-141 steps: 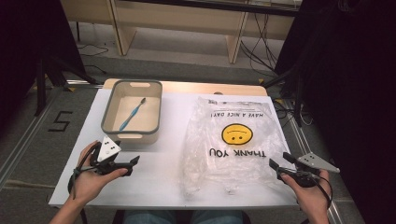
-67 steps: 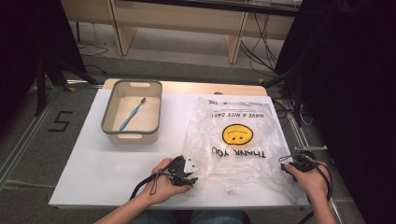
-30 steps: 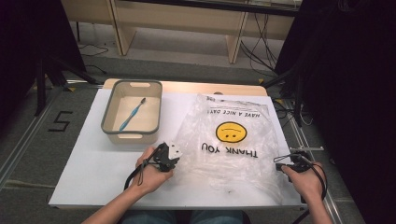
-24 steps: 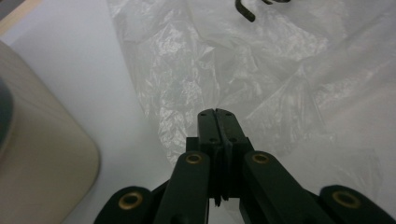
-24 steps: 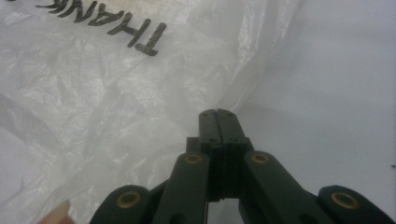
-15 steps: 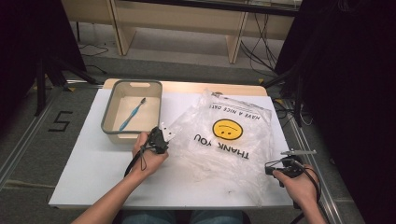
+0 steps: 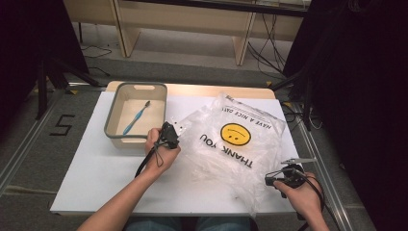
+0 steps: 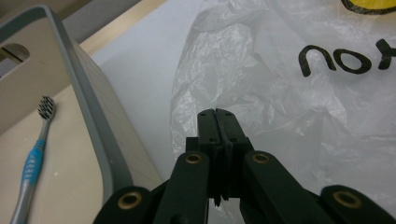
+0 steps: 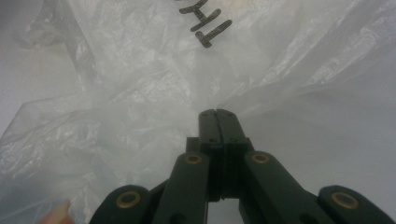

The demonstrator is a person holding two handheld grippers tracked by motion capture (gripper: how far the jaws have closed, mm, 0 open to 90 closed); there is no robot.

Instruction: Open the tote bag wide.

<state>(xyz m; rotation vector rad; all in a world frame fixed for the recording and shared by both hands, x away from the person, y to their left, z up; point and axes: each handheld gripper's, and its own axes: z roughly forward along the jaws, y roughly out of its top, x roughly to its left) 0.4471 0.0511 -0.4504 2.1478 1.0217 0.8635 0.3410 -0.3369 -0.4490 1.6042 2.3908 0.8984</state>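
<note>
High view: clear plastic "THANK YOU" smiley bag (image 7: 235,144) lies crumpled on white table (image 7: 106,178), right of grey bin (image 7: 137,115) w/ blue toothbrush (image 7: 136,118). Left gripper (image 7: 169,135) at bag's left edge, right gripper (image 7: 275,180) at its near right corner.

Left gripper view: jaws pressed together, pinching bag film.

Right gripper view: jaws pressed together on bag film.

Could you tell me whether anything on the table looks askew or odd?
Yes: the plastic bag lies crumpled and skewed, its print upside down from the person's side. The toothbrush in the tray looks fine.
</note>
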